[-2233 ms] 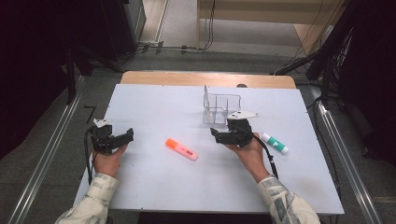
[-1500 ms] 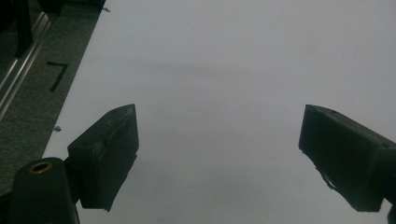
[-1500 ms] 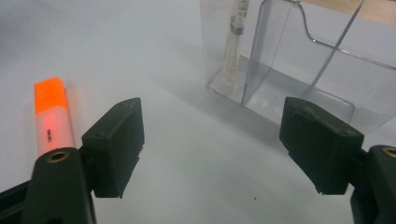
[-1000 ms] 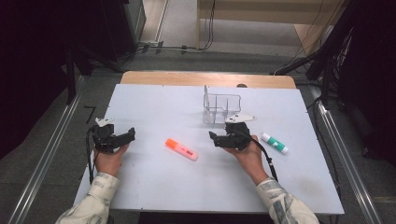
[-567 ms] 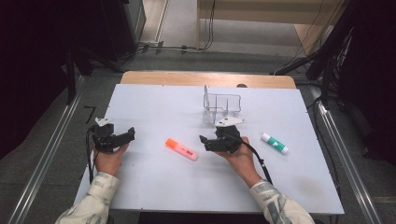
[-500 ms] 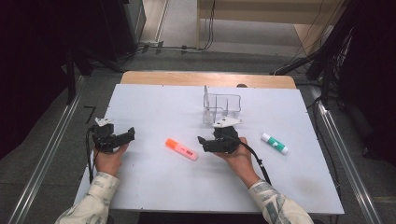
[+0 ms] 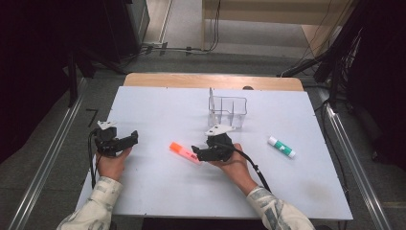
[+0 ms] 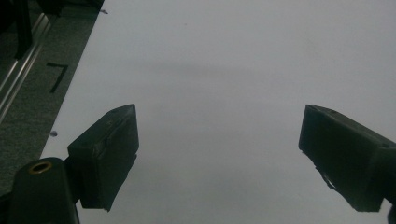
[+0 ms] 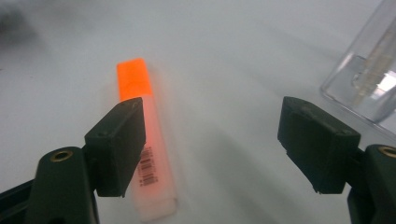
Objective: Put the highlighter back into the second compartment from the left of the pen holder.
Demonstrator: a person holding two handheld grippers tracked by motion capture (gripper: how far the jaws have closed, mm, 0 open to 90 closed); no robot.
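Beside the gaping right tongs (image 9: 210, 140), orange highlighter (image 9: 144, 154) flat, cap end pointing away; left tongs (image 8: 219, 158) gaping.

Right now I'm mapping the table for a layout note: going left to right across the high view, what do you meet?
left gripper → orange highlighter → right gripper → clear organizer → green-capped white tube

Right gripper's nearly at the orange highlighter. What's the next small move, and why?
Probably slide the right gripper a little sideways toward the orange highlighter, then lower it. In the right gripper view the fingers stand wide open with nothing between them, and the highlighter lies flat on the white table half under one finger, not centred in the gap. Closing now would likely miss it.
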